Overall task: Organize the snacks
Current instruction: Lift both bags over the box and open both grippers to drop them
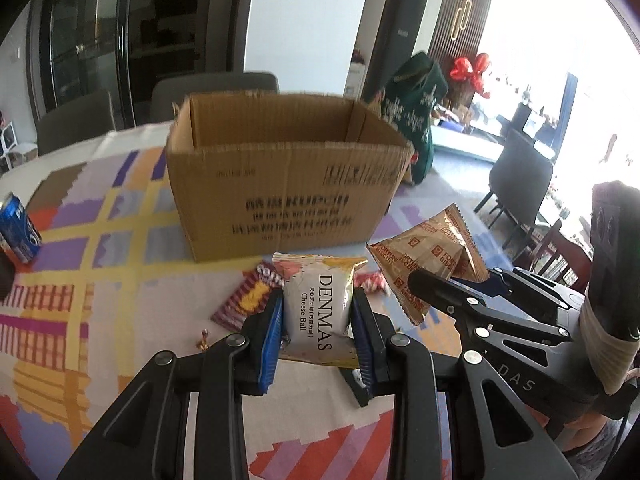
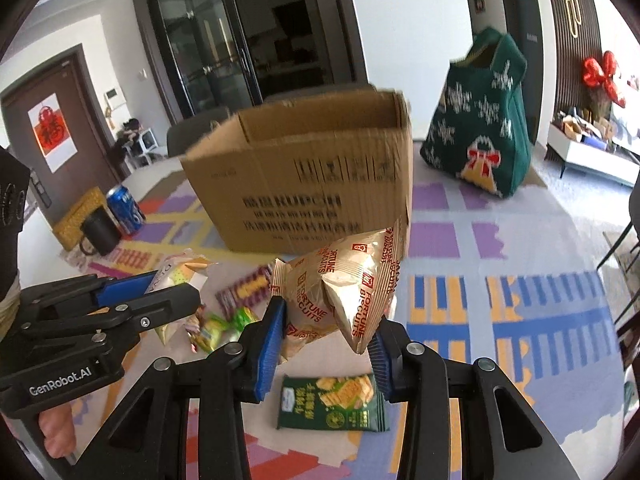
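Note:
My left gripper is shut on a white Denmas cheese ball packet, held above the table in front of the open cardboard box. My right gripper is shut on a gold Fortune Biscuits bag, also lifted off the table just before the cardboard box. Each gripper shows in the other's view: the right gripper with its gold bag, and the left gripper with the white packet. Loose snacks lie below: a green cracker pack, a purple-striped packet and small green candies.
A patterned cloth covers the table. A blue can and a black mug stand at the left. A green knitted bag stands right of the box. Chairs sit behind the table.

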`<state>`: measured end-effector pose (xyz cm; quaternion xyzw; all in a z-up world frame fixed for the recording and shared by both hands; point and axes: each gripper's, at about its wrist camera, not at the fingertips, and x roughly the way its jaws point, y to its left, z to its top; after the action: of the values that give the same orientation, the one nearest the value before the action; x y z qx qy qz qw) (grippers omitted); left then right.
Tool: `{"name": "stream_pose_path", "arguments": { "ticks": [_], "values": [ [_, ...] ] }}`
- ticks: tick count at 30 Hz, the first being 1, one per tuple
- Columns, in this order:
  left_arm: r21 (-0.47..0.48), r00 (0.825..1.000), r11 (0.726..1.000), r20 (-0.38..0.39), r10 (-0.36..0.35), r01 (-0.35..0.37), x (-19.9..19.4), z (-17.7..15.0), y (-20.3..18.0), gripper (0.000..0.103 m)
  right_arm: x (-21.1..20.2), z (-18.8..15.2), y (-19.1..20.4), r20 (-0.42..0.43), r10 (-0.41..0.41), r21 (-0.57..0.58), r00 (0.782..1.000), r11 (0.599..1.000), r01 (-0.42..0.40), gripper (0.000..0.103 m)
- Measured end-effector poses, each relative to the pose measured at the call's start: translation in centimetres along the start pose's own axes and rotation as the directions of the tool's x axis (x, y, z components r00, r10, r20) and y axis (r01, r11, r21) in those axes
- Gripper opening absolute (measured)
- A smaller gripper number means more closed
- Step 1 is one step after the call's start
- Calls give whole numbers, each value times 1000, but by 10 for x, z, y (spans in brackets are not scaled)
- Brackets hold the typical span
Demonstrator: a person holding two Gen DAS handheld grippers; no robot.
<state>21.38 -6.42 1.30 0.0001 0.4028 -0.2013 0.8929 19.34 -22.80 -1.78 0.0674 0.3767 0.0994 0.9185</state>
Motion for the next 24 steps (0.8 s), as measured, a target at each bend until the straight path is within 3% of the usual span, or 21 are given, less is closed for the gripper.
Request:
{"name": "stream_pose_path", "arguments": {
  "ticks": [9, 24],
  "values": [
    [4, 994, 1000, 111, 24, -25, -21, 38, 5, 33, -17, 34, 9, 95, 5, -24, 995, 1000, -3, 40],
    [5, 978, 997, 191, 79, -81, -17, 98, 28, 33, -17, 98, 22, 198, 4, -73, 980, 997, 11, 40]
  ]
}}
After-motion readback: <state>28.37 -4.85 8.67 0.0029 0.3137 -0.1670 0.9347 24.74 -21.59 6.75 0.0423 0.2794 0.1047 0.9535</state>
